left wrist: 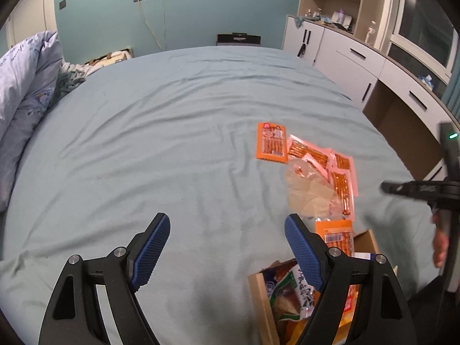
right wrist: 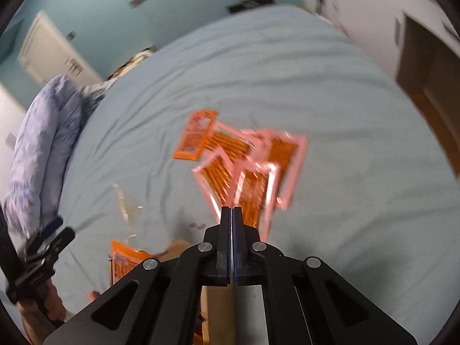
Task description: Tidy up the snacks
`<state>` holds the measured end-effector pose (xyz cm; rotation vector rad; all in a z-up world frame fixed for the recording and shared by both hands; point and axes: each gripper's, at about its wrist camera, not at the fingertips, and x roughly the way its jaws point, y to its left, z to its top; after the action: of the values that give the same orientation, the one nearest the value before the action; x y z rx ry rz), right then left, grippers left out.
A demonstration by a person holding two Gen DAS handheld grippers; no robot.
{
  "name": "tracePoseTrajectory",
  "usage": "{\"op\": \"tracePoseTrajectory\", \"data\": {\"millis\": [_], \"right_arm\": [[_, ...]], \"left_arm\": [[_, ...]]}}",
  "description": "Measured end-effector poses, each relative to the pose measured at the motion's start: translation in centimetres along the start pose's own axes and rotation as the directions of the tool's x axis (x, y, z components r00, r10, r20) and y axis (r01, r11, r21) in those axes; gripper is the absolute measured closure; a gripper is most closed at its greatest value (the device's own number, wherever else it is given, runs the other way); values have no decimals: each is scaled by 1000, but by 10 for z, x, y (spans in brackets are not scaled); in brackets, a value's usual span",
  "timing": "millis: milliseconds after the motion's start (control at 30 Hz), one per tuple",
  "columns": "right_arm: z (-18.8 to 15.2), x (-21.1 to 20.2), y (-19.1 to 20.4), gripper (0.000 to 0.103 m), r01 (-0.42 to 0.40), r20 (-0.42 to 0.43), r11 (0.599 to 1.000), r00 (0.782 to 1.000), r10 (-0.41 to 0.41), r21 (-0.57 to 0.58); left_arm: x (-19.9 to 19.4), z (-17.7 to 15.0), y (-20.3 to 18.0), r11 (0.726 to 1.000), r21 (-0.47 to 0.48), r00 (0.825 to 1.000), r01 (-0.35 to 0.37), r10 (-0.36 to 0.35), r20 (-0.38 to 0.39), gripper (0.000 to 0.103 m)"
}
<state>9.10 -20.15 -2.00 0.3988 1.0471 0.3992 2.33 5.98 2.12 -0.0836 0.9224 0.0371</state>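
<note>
Several snack packets lie on the blue bedsheet: an orange packet (left wrist: pixel 271 142) (right wrist: pixel 195 135) and pink-edged packets of orange sticks (left wrist: pixel 342 184) (right wrist: pixel 253 172). A clear plastic bag (left wrist: pixel 307 195) (right wrist: pixel 126 207) lies beside them. A cardboard box (left wrist: pixel 258 302) (right wrist: pixel 178 245) at the near edge holds more packets, one of them orange (left wrist: pixel 337 235) (right wrist: pixel 126 258). My left gripper (left wrist: pixel 227 238) (right wrist: pixel 60 230) hangs open over bare sheet, left of the box, with nothing in it. My right gripper (right wrist: pixel 231 211) is shut with nothing showing between its fingers, above the near end of the pink packets; its view is blurred.
A crumpled lilac duvet (left wrist: pixel 26 92) (right wrist: pixel 43 149) lies along the bed's left side. White cabinets and drawers (left wrist: pixel 353 66) stand beyond the bed's right edge. A hand (left wrist: pixel 441 244) holds the right gripper's handle; another hand (right wrist: pixel 51 302) holds the left one.
</note>
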Motion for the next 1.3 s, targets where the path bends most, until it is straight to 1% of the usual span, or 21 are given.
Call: {"op": "tracePoseTrajectory", "data": {"millis": [33, 67, 100, 133, 200, 300, 433, 500, 567, 633, 700, 800, 967, 1000, 1033, 1067, 1100, 1133, 1200, 1233, 1300], "right_arm": [[-1, 12, -11, 85, 6, -54, 998, 999, -3, 68], [-2, 22, -18, 72, 16, -82, 994, 997, -7, 111], [-3, 32, -26, 48, 18, -98, 988, 995, -3, 154], [-3, 41, -32, 36, 13, -103, 982, 995, 7, 186], [2, 56, -35, 35, 33, -130, 975, 992, -4, 218], [14, 71, -28, 35, 65, -141, 980, 989, -39, 190], [21, 101, -8, 35, 132, -183, 990, 976, -121, 49], [21, 111, 6, 35, 193, -189, 980, 962, -199, -48], [19, 119, 18, 26, 232, -192, 962, 947, -258, -145], [15, 130, 29, 9, 238, -209, 946, 936, -284, -219], [12, 140, 37, 0, 244, -218, 933, 927, -305, -265], [13, 149, 43, 0, 273, -218, 919, 915, -340, -285], [16, 149, 38, 0, 255, -233, 933, 920, -315, -256], [16, 146, 37, 5, 258, -225, 935, 923, -313, -242], [24, 144, 33, 19, 264, -221, 935, 922, -316, -235], [26, 139, 32, 27, 279, -207, 933, 922, -326, -227], [29, 133, 31, 44, 277, -195, 936, 927, -319, -217], [31, 126, 31, 61, 250, -187, 948, 940, -286, -198], [34, 119, 29, 68, 202, -197, 966, 952, -232, -161], [33, 117, 25, 69, 176, -203, 975, 958, -202, -136], [34, 113, 21, 70, 151, -209, 983, 963, -170, -103]], "left_arm": [[0, 0, 0, 1000, 0, 1000, 1, -1, -3, 20], [0, 0, 0, 1000, 2, 1000, 4, -4, -6, 20], [0, 0, 0, 1000, 3, 1000, 6, -6, -7, 20], [0, 1, 0, 1000, 4, 1000, 6, -6, -8, 20], [2, 1, -1, 1000, 6, 1000, 4, -4, -13, 20], [6, 0, -2, 1000, 11, 1000, 3, -3, -26, 20], [13, 1, -3, 1000, 12, 999, 0, 1, -46, 20], [15, 2, -3, 1000, 10, 999, 4, -3, -50, 20], [19, 3, -3, 1000, 10, 998, 8, -7, -56, 20], [23, 4, -3, 1000, 11, 998, 5, -4, -63, 20], [26, 5, -4, 1000, 10, 997, 3, -3, -74, 20], [28, 4, -4, 1000, 8, 997, 5, -4, -81, 20], [29, 5, -6, 1000, 15, 996, -1, 2, -85, 20], [29, 5, -6, 1000, 15, 996, -1, 2, -84, 20], [29, 5, -6, 1000, 16, 997, -2, 3, -83, 20], [29, 5, -6, 1000, 20, 997, -5, 7, -82, 20], [30, 5, -6, 1000, 21, 996, -6, 8, -83, 20], [30, 4, -5, 1000, 23, 996, -8, 10, -85, 20], [30, 4, -5, 1000, 21, 996, -11, 13, -86, 20], [30, 4, -5, 1000, 17, 996, -11, 12, -87, 20], [29, 6, -3, 1000, 8, 997, -8, 9, -82, 20]]}}
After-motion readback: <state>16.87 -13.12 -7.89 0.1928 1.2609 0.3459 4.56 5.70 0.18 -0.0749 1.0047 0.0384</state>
